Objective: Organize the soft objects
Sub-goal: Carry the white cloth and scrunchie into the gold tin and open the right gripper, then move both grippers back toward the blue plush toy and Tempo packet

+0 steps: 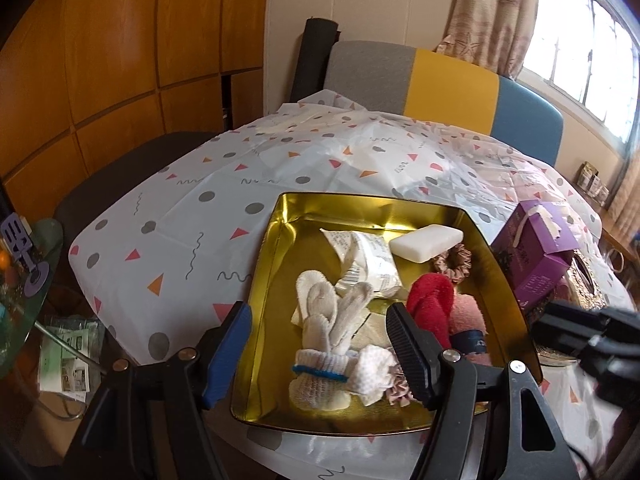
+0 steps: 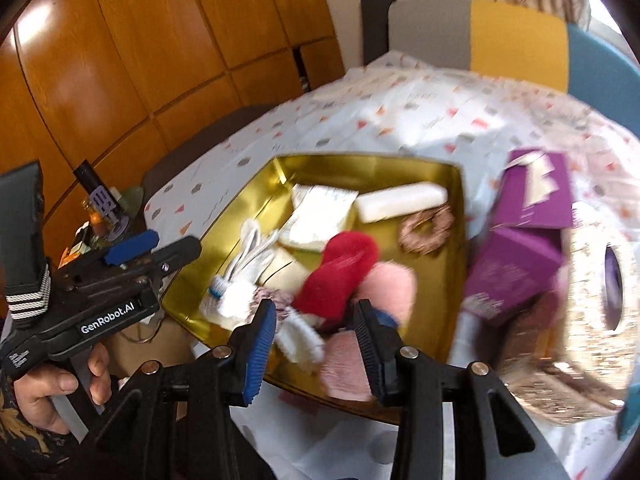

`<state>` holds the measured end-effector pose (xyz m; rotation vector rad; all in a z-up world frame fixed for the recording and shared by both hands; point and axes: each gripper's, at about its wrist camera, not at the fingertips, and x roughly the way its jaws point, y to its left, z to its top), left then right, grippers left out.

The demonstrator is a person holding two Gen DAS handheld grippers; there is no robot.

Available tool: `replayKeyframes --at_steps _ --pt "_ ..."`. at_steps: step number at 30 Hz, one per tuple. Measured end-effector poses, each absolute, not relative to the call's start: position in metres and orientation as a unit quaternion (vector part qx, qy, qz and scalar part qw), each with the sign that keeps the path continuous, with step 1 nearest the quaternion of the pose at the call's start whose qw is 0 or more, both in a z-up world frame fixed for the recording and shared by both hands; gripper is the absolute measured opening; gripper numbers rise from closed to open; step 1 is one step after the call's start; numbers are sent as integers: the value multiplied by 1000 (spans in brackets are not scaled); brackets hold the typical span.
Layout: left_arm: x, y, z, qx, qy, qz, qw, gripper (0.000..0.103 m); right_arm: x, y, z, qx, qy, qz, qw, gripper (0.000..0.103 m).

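Both grippers [image 1: 318, 354] [image 2: 316, 356] open, empty – purple box [image 1: 536, 256] crowds gold tray [image 1: 264, 280] R side.

surface: table under white tablecloth [image 1: 192, 208] with grey dots, coloured triangles | on it: gold tray [image 1: 256, 320], purple box [image 1: 536, 256] just right of the tray

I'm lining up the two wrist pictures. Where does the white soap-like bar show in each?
Left wrist: white bar lies in the gold tray's far right corner.
Right wrist: white bar, blurred, near the tray's far edge.
Shared landmark: the red plush piece.
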<state>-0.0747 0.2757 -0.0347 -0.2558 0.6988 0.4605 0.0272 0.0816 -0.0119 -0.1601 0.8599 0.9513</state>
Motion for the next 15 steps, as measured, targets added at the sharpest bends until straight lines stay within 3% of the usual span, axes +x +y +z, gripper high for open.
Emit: replayKeyframes --at_steps 15 --pt "-62 235 -21 -79 336 181 921 70 93 -74 25 5 358 265 895 41"
